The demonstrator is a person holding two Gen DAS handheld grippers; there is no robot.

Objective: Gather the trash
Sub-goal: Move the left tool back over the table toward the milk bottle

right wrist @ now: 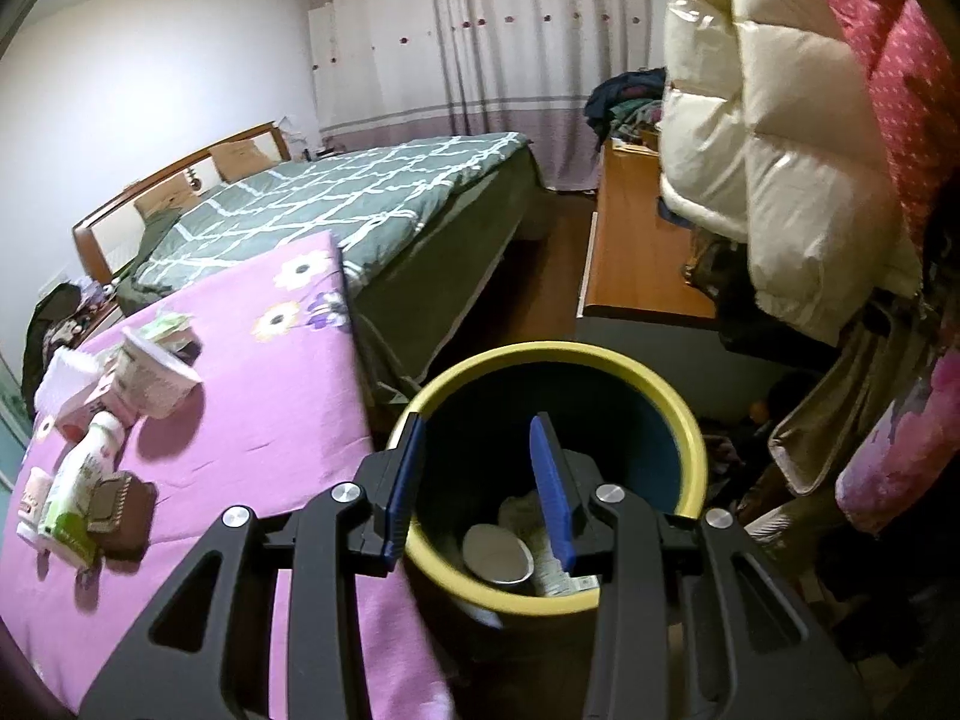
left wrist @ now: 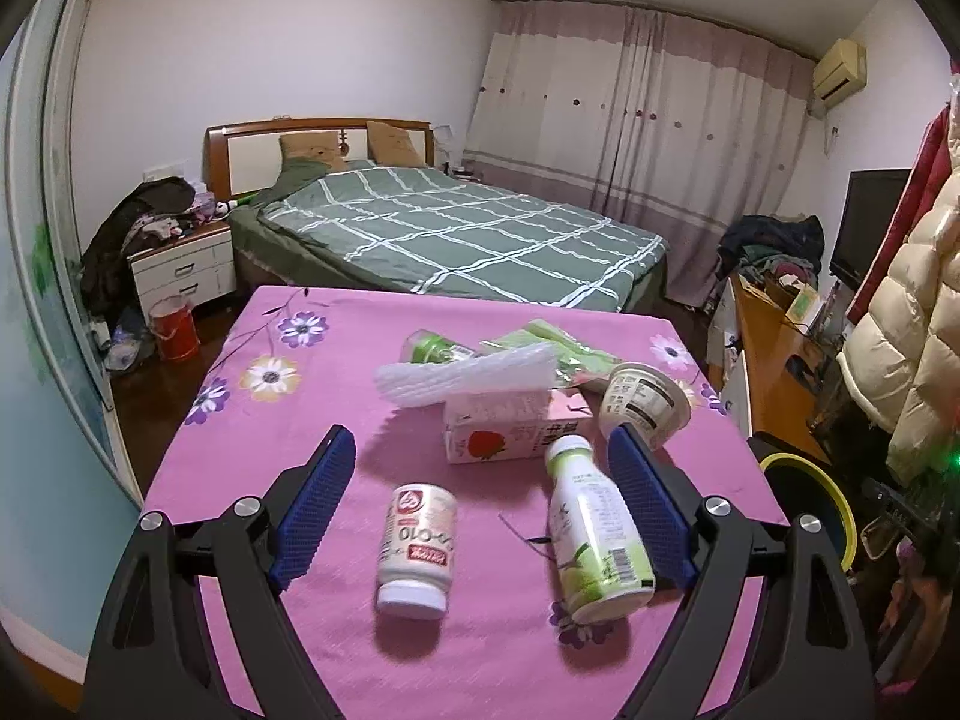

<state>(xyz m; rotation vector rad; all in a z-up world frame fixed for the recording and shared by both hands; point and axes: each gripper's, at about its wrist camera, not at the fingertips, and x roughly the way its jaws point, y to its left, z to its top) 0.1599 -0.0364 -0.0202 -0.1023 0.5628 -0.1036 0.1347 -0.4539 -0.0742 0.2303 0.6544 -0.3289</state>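
The tabletop (left wrist: pixel 288 420) wears matt pink woven cloth. Glossy plastic bottles (left wrist: pixel 597 540) lie at five o'clock. The bin (right wrist: pixel 690 420) rim looks smooth plastic.

Bottles (left wrist: pixel 417 546), carton (left wrist: pixel 504 435), cup (left wrist: pixel 645 405) on table (left wrist: pixel 252 480); bin (right wrist: pixel 684 420) right of it, apparently holding cans.

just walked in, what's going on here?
A person with two handheld grippers is clearing trash off a pink table into a yellow-rimmed bin. The right gripper is open and empty over the bin, which already holds a can and other bits. The left gripper is open above the table, with a white bottle and a green bottle between its fingers. A carton, a cup and wrappers still lie behind.
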